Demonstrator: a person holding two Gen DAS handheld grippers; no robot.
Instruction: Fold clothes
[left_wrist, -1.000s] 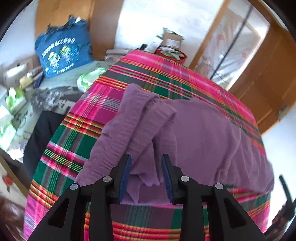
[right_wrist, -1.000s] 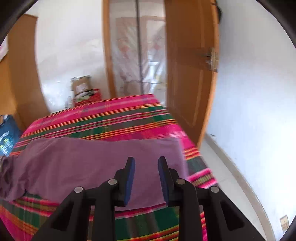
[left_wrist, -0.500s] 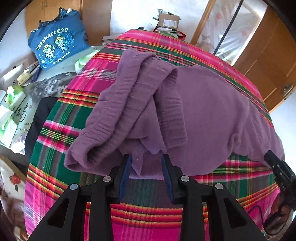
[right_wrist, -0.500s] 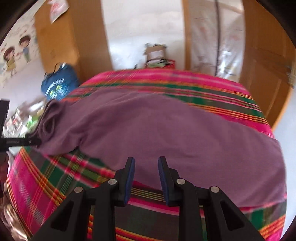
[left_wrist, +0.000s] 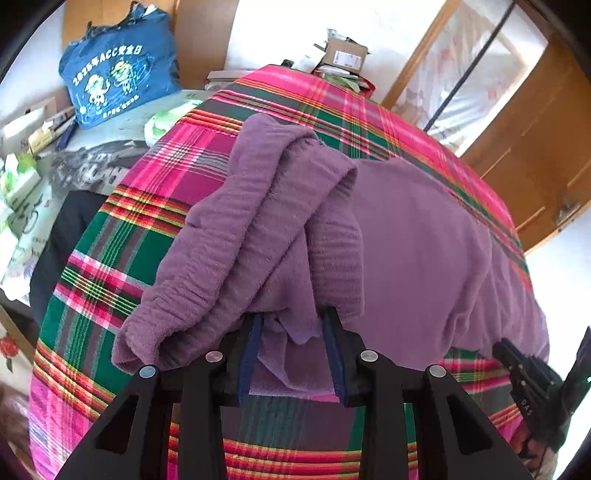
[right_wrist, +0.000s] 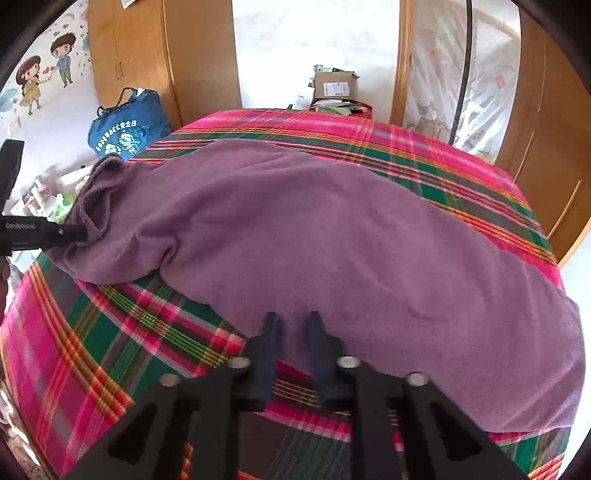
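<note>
1. The purple garment (right_wrist: 332, 229) lies stretched across the bed (right_wrist: 424, 147) with its pink and green plaid cover, reaching almost from one side edge to the other. It is still one long, loose shape, so I judge the folding has barely begun.
2. The end of the garment nearest the blue bag (left_wrist: 118, 77) is rumpled, with layers heaped and rolled over each other. The other end lies fairly flat and smooth.
3. The left hand-held gripper (left_wrist: 293, 332) sits at the garment's near edge under that heap. Its jaws are closing with a flap of purple cloth between them, but the pads do not yet look pressed on it.
4. The right hand-held gripper (right_wrist: 291, 332) is at the garment's near hem, farther from the bag. Its jaws are closing around the hem, with a gap still showing.
5. Left to do, as I see it: secure both grips, smooth out the heap, then make every fold.
</note>
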